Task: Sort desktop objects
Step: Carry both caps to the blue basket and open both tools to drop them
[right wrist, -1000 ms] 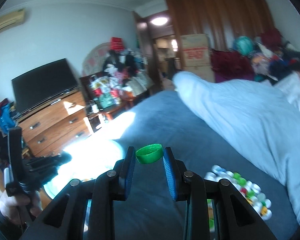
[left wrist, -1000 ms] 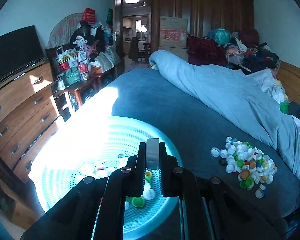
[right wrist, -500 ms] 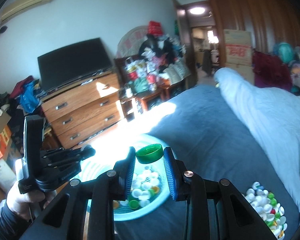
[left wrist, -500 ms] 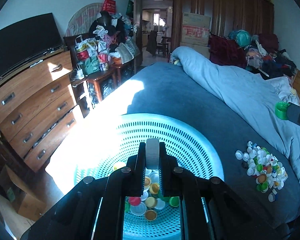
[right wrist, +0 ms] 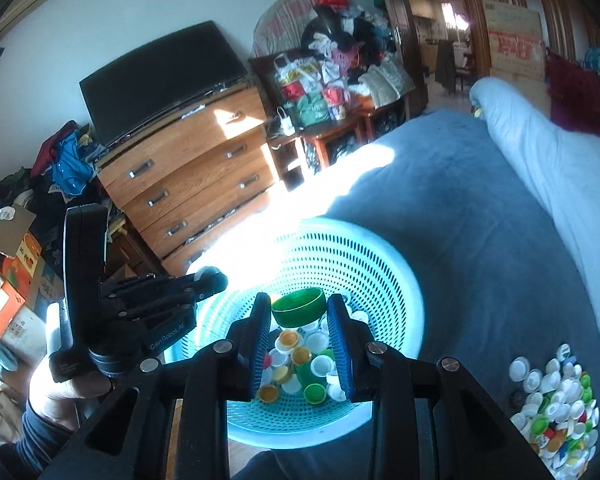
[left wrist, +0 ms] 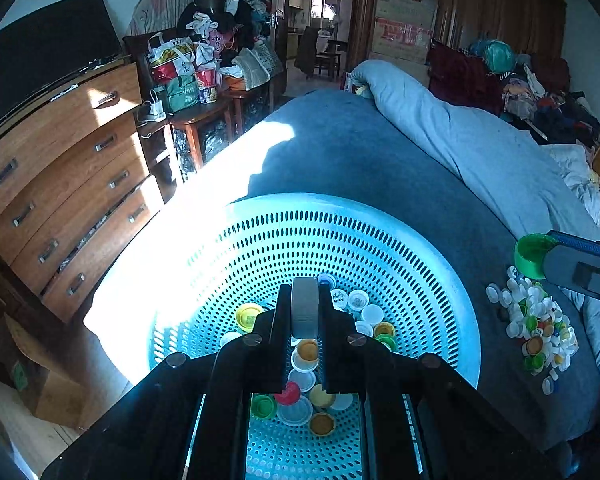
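a green cap (right wrist: 299, 307) is clamped between the fingertips of the right gripper (right wrist: 299, 314), held above the teal basket (right wrist: 384, 256), which sits at the sunlit edge of the bed (right wrist: 460, 200). the left gripper (left wrist: 305, 308) is seen with its fingers drawn together on a grey-white cap (left wrist: 305, 302) over the same basket. release is best made only once the green cap is carried well inside the rim, low over the caps already lying there, so a bounce out is avoided. a pile of unsorted caps (right wrist: 556, 404) is left near the bed's near edge.
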Tool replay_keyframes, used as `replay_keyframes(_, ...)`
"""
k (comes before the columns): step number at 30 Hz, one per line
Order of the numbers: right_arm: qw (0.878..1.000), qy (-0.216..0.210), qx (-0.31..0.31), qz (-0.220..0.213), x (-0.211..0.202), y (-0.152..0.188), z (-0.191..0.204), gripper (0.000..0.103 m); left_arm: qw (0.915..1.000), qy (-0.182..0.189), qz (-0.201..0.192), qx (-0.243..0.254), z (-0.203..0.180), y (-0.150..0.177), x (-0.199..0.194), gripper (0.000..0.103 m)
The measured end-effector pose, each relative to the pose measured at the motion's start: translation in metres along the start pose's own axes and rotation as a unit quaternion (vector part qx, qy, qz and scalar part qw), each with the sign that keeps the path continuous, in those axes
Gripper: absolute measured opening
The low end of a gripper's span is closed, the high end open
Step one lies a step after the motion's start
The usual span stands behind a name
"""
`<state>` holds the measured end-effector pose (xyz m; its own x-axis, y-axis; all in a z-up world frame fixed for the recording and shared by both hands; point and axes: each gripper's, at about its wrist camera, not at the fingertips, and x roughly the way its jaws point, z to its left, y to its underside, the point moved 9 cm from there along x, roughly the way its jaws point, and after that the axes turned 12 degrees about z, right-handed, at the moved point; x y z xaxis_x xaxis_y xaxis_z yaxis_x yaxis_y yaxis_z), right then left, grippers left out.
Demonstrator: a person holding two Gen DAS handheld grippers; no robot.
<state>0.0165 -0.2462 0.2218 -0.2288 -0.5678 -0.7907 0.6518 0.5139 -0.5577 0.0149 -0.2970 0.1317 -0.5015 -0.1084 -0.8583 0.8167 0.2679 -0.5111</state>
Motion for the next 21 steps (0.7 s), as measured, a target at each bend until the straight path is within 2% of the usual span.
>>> replay_keyframes(5,1.000,-0.005,0.004,0.007,0.007,0.001,-0.002,0.032,0.9999,-0.004,0.014,-0.002,0.007,0.003,0.012,0.008)
replay_keyframes(18,1.000,-0.005,0.004,0.012,0.012,0.000,-0.001,0.033,0.9999,-0.009,0.011,0.002,0.009,0.000,0.009,0.010)
replay_keyframes(19,1.000,-0.006,0.004,0.011,0.012,0.000,-0.001,0.033,0.9999,-0.010,0.012,0.005,0.009,0.000,0.009,0.018)
replay_keyframes(20,1.000,-0.005,0.005,0.011,0.012,0.000,0.000,0.033,0.9999,-0.014,0.009,0.004,0.009,0.001,0.008,0.032)
replay_keyframes(21,1.000,-0.005,0.005,0.010,0.014,-0.001,0.001,0.035,0.9999,-0.016,0.006,0.003,0.011,0.000,0.007,0.040)
